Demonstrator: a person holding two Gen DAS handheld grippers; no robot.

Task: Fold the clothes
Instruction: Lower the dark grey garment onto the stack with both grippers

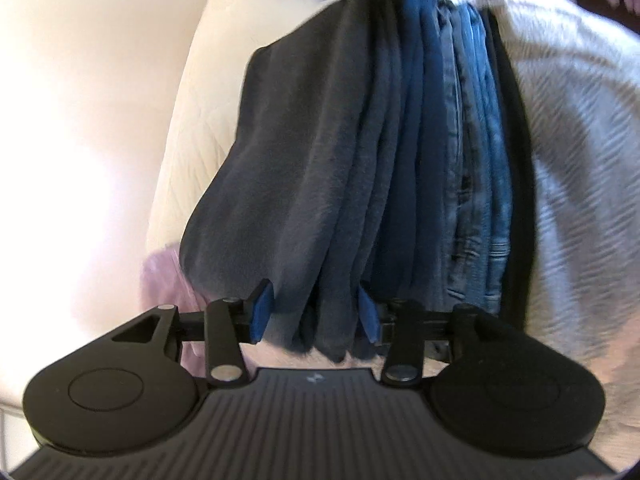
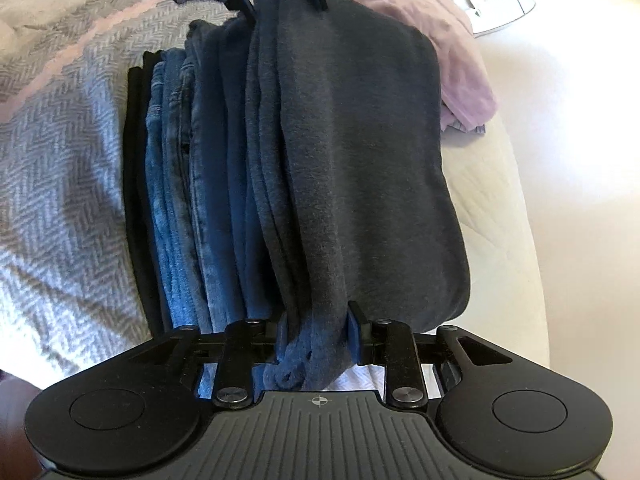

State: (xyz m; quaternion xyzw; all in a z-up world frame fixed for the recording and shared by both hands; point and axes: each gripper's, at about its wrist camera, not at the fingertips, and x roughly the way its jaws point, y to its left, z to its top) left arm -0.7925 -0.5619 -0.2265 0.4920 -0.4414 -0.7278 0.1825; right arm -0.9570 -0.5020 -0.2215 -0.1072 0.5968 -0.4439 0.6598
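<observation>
Two grippers face each other across a stack of folded clothes on a bed. From the left wrist, the left gripper (image 1: 314,314) has its jaws closed on the grey garment (image 1: 296,152), beside jeans (image 1: 476,160) and a herringbone blanket (image 1: 580,128). From the right wrist, the right gripper (image 2: 314,334) pinches that garment's other end; a pink cloth (image 2: 448,40) lies behind.

We cannot see the far end of the grey garment (image 1: 288,152); the lilac cloth (image 2: 452,52) lies half hidden behind it.
</observation>
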